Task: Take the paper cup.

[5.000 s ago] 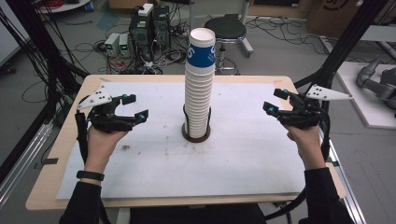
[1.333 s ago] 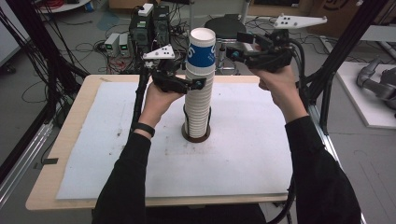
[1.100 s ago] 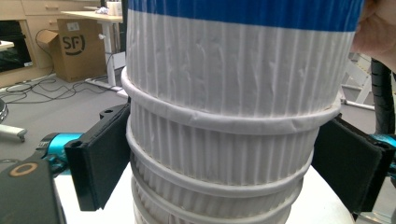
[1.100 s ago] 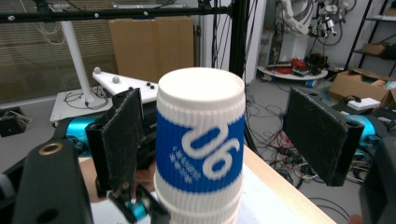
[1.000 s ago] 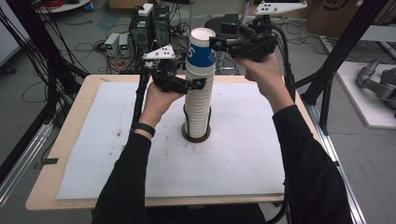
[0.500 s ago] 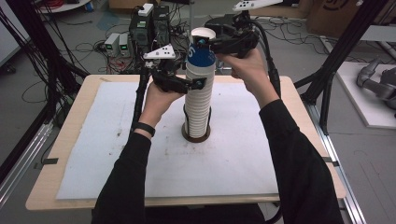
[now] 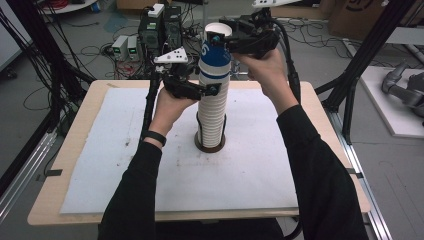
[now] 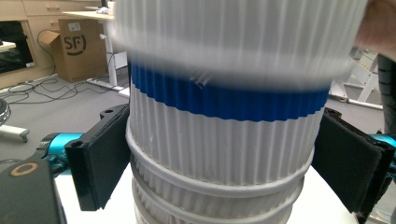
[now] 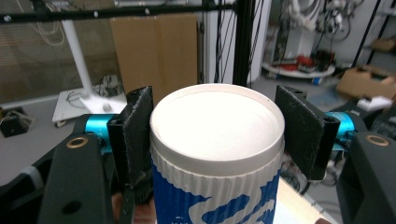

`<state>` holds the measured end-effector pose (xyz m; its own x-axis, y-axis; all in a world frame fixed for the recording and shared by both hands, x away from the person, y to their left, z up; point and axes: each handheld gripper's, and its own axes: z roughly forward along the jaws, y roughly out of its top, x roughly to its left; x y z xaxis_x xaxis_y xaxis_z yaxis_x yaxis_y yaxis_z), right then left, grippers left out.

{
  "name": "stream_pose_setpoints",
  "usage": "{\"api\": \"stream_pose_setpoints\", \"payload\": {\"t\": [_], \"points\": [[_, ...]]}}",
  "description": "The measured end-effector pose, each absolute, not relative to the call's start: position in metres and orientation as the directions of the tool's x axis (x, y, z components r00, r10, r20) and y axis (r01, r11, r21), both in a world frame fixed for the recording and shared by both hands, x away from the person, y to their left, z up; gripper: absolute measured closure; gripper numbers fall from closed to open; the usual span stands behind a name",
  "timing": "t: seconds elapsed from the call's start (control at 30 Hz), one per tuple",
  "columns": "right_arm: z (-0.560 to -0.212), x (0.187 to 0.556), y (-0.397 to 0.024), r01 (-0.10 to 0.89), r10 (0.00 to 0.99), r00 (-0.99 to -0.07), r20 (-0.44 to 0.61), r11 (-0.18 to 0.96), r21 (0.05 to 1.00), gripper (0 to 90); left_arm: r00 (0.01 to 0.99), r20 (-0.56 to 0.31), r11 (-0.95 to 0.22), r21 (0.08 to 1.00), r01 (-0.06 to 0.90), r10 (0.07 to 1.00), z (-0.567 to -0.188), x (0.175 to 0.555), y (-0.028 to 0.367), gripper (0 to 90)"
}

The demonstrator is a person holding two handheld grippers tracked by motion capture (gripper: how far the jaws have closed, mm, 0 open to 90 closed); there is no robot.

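Cables clutter the floor beyond your table, where the cup stack stands mid-mat. Your left gripper clamps the stack's upper cups. Your right gripper, having just closed, grips the top cup.

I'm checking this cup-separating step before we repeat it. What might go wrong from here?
The right gripper has just closed on the top cup near its rim; the thin wall may buckle, or the pads slip off on the lift.

The left gripper clamps the cup stack high up, far from its base ring. If the nested cups stick, pulling could drag several along or tilt the tall stack over.
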<state>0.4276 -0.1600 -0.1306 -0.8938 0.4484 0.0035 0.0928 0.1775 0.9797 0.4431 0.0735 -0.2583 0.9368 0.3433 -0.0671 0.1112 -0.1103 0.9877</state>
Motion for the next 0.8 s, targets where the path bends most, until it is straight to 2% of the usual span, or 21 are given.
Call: {"api": "stream_pose_setpoints", "payload": {"t": [0.53, 0.8], "points": [[-0.084, 0.398, -0.175, -0.047, 0.472, -0.879, -0.067, 0.055, 0.997, 31.6, 0.937, -0.053, -0.12, 0.988, 0.1, 0.345, -0.258, 0.443, 0.073, 11.8], [-0.074, 0.387, -0.186, -0.078, 0.47, -0.878, -0.09, 0.046, 0.996, 31.6, 0.935, -0.048, -0.128, 0.987, 0.098, 0.352, -0.257, 0.443, 0.072, 11.8]]}}
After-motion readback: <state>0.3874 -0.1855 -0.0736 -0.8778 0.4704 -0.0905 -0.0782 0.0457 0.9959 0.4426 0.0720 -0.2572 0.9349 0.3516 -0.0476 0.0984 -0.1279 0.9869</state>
